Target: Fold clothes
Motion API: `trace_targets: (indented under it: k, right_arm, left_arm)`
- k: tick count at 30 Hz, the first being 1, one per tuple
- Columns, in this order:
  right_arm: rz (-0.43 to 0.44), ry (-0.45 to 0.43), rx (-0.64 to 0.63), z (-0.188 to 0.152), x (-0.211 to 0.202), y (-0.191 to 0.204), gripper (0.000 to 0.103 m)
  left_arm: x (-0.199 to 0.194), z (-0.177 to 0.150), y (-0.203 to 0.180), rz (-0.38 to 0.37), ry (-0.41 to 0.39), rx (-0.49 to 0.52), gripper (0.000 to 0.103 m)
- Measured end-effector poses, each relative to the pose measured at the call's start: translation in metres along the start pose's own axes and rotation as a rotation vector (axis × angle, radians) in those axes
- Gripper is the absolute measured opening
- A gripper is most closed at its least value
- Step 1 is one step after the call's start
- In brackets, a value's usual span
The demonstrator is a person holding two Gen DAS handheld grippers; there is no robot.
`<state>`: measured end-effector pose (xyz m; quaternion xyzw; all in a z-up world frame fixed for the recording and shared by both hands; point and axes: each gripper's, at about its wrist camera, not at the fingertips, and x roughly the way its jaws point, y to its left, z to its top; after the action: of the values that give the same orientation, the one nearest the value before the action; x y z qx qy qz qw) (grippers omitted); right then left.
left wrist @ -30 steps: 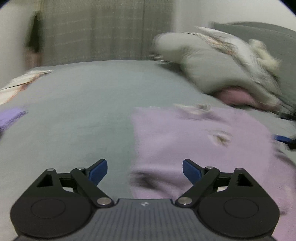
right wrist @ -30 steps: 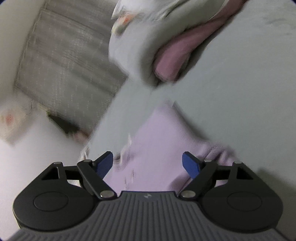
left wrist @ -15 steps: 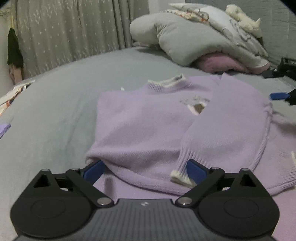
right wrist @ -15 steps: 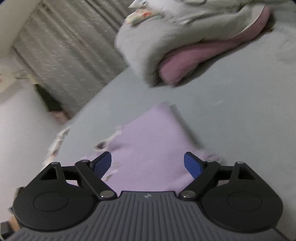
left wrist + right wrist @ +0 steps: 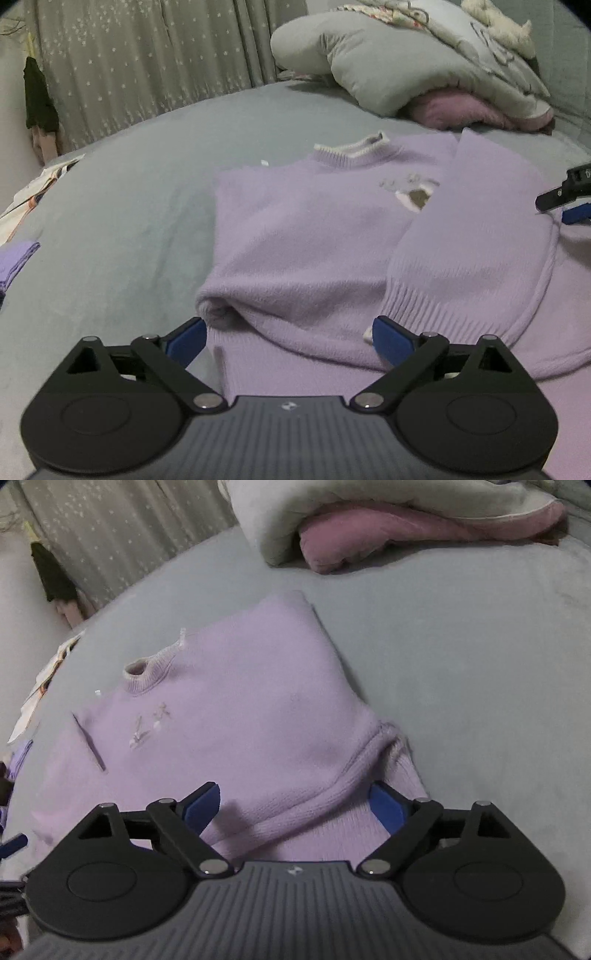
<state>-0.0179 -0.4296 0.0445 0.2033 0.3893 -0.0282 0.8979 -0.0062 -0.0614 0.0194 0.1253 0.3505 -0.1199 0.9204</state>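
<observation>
A lilac knit sweater (image 5: 314,236) with a white-edged collar lies on the grey bed, front up, both sleeves folded in over the body. It also shows in the right wrist view (image 5: 251,716). My left gripper (image 5: 288,341) is open and empty, low over the sweater's near left edge by the folded left sleeve. My right gripper (image 5: 295,805) is open and empty, over the sweater's right side at the folded sleeve's ribbed cuff (image 5: 391,771). The right gripper's tips show at the right edge of the left wrist view (image 5: 569,203).
A heap of grey, patterned and pink bedding (image 5: 424,70) lies at the bed's far end, also seen in the right wrist view (image 5: 406,524). A curtain (image 5: 147,62) hangs behind. A small purple cloth (image 5: 14,262) and a printed cloth (image 5: 33,192) lie at the left.
Both grippers have swung down and steadied over the sweater, closer to its near edges. The jaws stayed open. The sweater has not moved.
</observation>
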Motion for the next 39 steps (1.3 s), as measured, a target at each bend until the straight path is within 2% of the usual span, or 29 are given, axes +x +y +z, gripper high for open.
trace_targets:
  k: [3,5,7,9,11,14,16,18,19,21,24,26,28,29,30,35,37,39]
  right_arm:
    - [0.043,-0.074,0.001,0.001,-0.019,0.003,0.089]
    - [0.066,-0.083,-0.011,0.001,-0.027,0.002,0.09]
    - [0.057,-0.044,-0.024,-0.002,-0.022,0.001,0.09]
    - [0.007,0.048,-0.047,-0.007,-0.008,0.001,0.09]
    - [0.0,0.019,-0.073,-0.008,-0.012,0.008,0.09]
    - [0.055,-0.053,-0.14,-0.007,-0.032,0.025,0.09]
    - [0.058,-0.019,-0.168,-0.009,-0.027,0.028,0.091]
    - [0.017,0.092,-0.209,-0.019,-0.01,0.032,0.091]
    - [-0.007,0.109,-0.243,-0.024,-0.004,0.035,0.091]
    - [-0.035,0.058,-0.32,-0.032,-0.01,0.047,0.091]
    - [0.027,0.006,-0.308,-0.038,-0.029,0.054,0.091]
    - [0.055,0.047,-0.326,-0.05,-0.032,0.061,0.091]
    - [0.016,0.148,-0.41,-0.072,-0.025,0.07,0.091]
    - [-0.008,0.16,-0.46,-0.081,-0.025,0.073,0.092]
    - [-0.016,0.149,-0.486,-0.085,-0.027,0.075,0.092]
    - [-0.022,0.121,-0.435,-0.08,-0.046,0.055,0.092]
    - [-0.01,0.125,-0.398,-0.079,-0.052,0.037,0.092]
    - [0.038,0.125,-0.324,-0.078,-0.067,0.015,0.092]
  left_arm:
    - [-0.009,0.001,0.006,0.001,-0.014,-0.021,0.097]
    - [-0.016,0.002,0.01,-0.01,-0.031,-0.037,0.097]
    - [-0.02,-0.001,0.011,-0.026,-0.034,-0.042,0.097]
    - [-0.019,-0.005,0.009,-0.007,-0.02,-0.024,0.097]
    - [-0.018,-0.009,0.007,0.026,-0.002,-0.006,0.097]
    - [-0.024,-0.012,0.011,-0.002,-0.007,-0.035,0.097]
    - [-0.026,-0.016,0.013,-0.01,0.007,-0.041,0.097]
    - [-0.025,-0.021,0.015,-0.004,0.031,-0.04,0.097]
    - [-0.023,-0.024,0.016,0.009,0.046,-0.04,0.097]
    - [-0.024,-0.03,0.022,0.008,0.062,-0.078,0.097]
    - [-0.039,-0.035,0.03,-0.035,0.054,-0.137,0.097]
    - [-0.049,-0.04,0.027,-0.02,0.036,-0.092,0.097]
    - [-0.059,-0.048,0.023,-0.007,0.031,-0.034,0.097]
    - [-0.063,-0.052,0.022,-0.011,0.034,-0.015,0.097]
    - [-0.068,-0.056,0.022,-0.024,0.039,-0.01,0.097]
    - [-0.093,-0.081,0.035,-0.118,0.089,-0.051,0.097]
    - [-0.1,-0.093,0.042,-0.146,0.11,-0.099,0.097]
    - [-0.104,-0.111,0.056,-0.245,0.149,-0.231,0.097]
